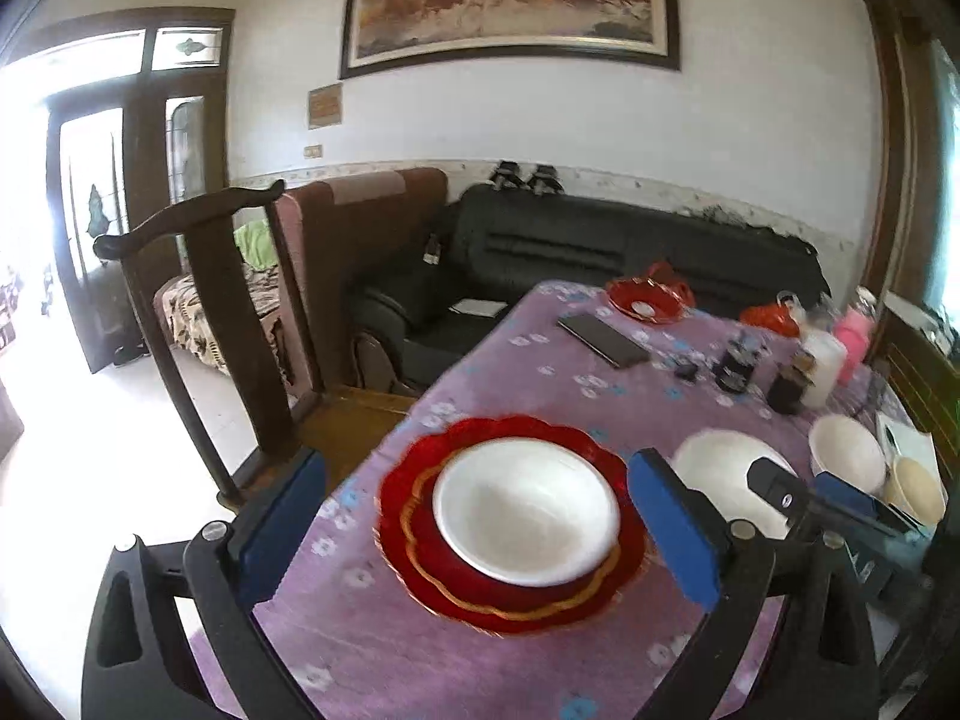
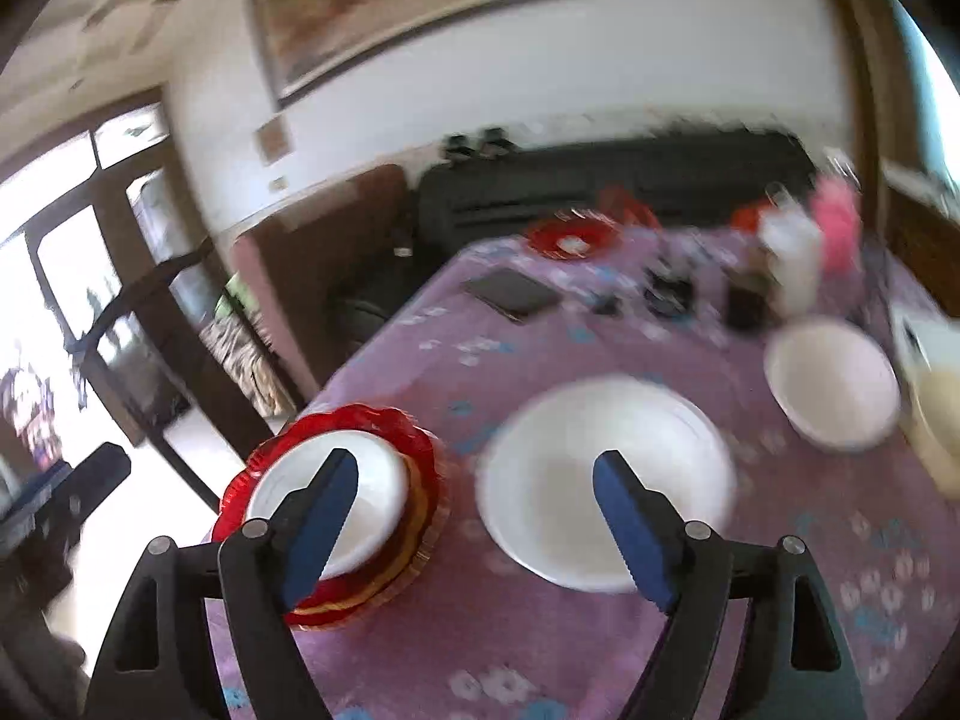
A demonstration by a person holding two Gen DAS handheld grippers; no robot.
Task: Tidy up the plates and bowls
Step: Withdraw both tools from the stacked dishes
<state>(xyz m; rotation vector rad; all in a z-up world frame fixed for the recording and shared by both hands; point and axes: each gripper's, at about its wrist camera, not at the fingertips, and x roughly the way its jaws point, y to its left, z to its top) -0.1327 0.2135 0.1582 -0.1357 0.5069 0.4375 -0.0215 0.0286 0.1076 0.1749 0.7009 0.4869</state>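
Observation:
A white bowl [image 1: 527,510] sits on stacked red scalloped plates [image 1: 414,483] near the table's left edge; the stack also shows in the right wrist view [image 2: 420,450]. My left gripper [image 1: 477,531] is open and empty, its jaws on either side of the stack, above it. A white plate [image 2: 543,468] lies to the right, with my right gripper [image 2: 477,531] open and empty above its near left side. The plate shows in the left wrist view [image 1: 717,459]. A white bowl [image 2: 831,381] and a cream bowl [image 2: 936,420] stand further right.
The purple flowered tablecloth [image 1: 420,660] covers the table. At the far end are a dark phone [image 1: 603,339], a red dish [image 1: 648,300], bottles and jars [image 1: 822,360]. A wooden chair [image 1: 204,288] stands at the table's left, a black sofa [image 1: 600,240] behind.

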